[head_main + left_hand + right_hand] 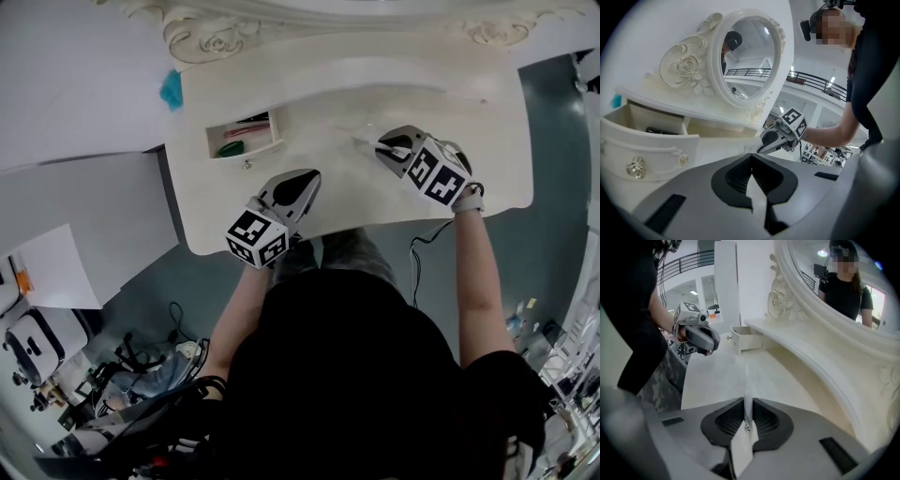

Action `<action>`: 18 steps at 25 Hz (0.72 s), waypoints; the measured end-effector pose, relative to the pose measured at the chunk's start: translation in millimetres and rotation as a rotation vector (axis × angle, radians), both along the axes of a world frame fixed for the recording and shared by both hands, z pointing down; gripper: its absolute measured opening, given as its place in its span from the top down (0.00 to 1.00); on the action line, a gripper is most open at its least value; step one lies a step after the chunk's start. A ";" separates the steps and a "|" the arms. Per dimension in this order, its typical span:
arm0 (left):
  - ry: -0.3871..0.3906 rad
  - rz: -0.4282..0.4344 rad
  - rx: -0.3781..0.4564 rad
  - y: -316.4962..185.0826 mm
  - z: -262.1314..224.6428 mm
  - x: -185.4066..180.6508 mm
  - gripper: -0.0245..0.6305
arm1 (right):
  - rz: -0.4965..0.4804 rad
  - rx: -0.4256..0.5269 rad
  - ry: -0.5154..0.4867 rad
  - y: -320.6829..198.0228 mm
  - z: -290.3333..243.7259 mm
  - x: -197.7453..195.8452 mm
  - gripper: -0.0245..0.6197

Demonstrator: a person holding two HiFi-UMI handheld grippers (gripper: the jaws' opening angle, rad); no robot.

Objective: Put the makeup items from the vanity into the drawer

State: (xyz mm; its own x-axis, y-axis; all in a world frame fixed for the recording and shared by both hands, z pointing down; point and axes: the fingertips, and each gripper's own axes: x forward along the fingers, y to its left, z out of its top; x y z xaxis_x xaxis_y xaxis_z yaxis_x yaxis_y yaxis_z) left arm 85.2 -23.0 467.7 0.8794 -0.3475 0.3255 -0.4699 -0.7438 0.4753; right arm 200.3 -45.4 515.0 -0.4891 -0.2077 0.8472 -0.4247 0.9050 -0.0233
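My right gripper is low over the white vanity top at its right half, shut on a slim white makeup stick that pokes forward from between the pads. My left gripper hovers over the vanity's front middle, shut with nothing in it. The small drawer stands pulled out at the left. A red item and a green item lie in it, and a dark item shows in the left gripper view.
An oval mirror in a carved white frame rises at the vanity's back. A teal object sits off the vanity's left corner. The person stands at the front edge, with cables and clutter on the floor around.
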 end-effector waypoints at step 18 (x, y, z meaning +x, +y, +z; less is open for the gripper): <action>0.017 -0.153 0.041 -1.6 -17.6 -109.8 0.94 | -0.175 0.293 -0.131 -46.7 -83.7 -206.3 0.87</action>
